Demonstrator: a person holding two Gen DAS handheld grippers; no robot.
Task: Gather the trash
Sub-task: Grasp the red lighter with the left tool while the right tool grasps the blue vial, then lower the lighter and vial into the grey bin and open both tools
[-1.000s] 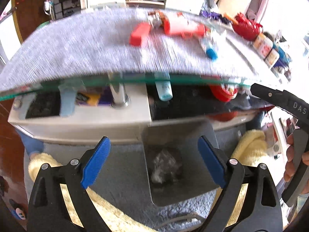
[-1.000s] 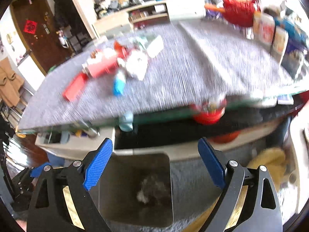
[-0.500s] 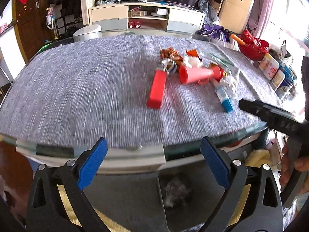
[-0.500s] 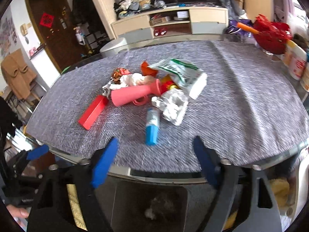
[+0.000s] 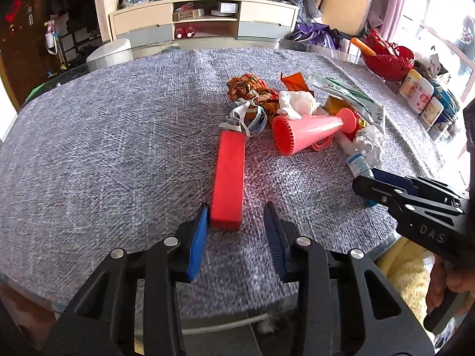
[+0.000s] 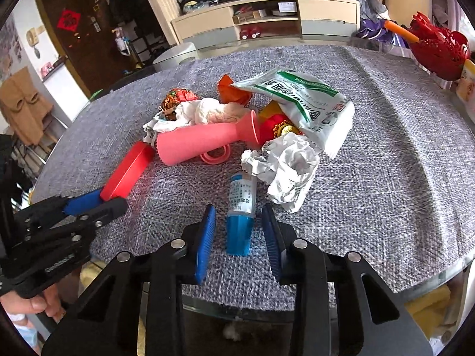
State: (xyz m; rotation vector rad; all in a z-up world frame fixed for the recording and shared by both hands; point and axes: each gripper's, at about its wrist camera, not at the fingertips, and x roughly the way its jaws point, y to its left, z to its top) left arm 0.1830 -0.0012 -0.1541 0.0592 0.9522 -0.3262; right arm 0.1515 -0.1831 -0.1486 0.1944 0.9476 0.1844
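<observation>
A heap of trash lies on the grey table mat. A red flat box lies nearest my left gripper, whose open jaws straddle its near end without clamping it. A small bottle with a blue cap lies between the open jaws of my right gripper. Behind them lie a pink cone, crumpled white paper, a white and green packet, tissue and foil wrappers.
A red basket and several jars stand at the table's right edge. A grey bin with tissue in it shows below the table's front edge. A cabinet stands behind the table.
Both grippers have risen from above the bin below the table to the tabletop. Their jaws have narrowed, the left around the red box, the right around the bottle.
</observation>
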